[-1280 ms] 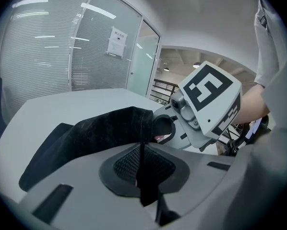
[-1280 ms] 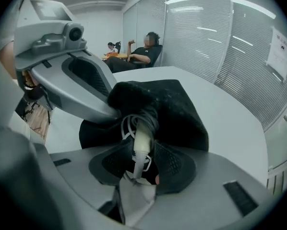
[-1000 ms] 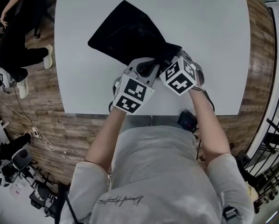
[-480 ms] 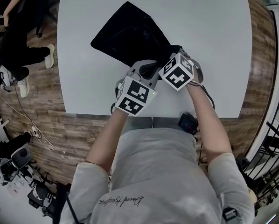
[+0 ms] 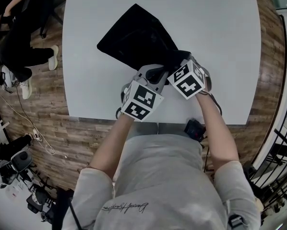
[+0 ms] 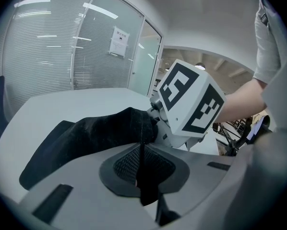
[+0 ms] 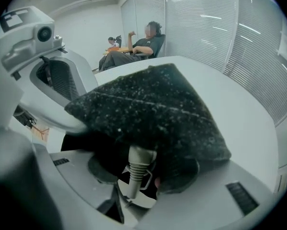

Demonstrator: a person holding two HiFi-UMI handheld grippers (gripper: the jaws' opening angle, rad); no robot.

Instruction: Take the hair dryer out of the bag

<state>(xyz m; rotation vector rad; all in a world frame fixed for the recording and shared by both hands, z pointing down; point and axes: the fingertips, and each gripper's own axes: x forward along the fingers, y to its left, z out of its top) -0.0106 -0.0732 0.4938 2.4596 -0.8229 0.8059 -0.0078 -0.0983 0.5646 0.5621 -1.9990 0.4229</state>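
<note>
A black fabric bag point(image 5: 134, 37) lies on the white table point(image 5: 220, 32), its mouth toward the front edge. My left gripper point(image 5: 154, 72) is shut on the edge of the bag's mouth; a thin fold of black cloth point(image 6: 142, 176) runs between its pads. My right gripper point(image 5: 176, 63) reaches into the mouth beside it. In the right gripper view the hair dryer's grey cord stub point(image 7: 138, 169) pokes out from under the bag point(image 7: 153, 109) and stands between the right gripper's point(image 7: 136, 178) jaws. Those jaws have just been closing and are still a little apart from the stub. The dryer's body is hidden in the bag.
A seated person point(image 5: 14, 37) is off the table's far left corner. A small black device point(image 5: 194, 128) hangs at the table's front edge by my right arm. Cables and gear point(image 5: 18, 162) lie on the wooden floor at the left. A railing point(image 5: 285, 104) runs along the right.
Both grippers have stayed at the bag's mouth. The head view has shifted a little, so the bag and grippers sit slightly further right and lower.
</note>
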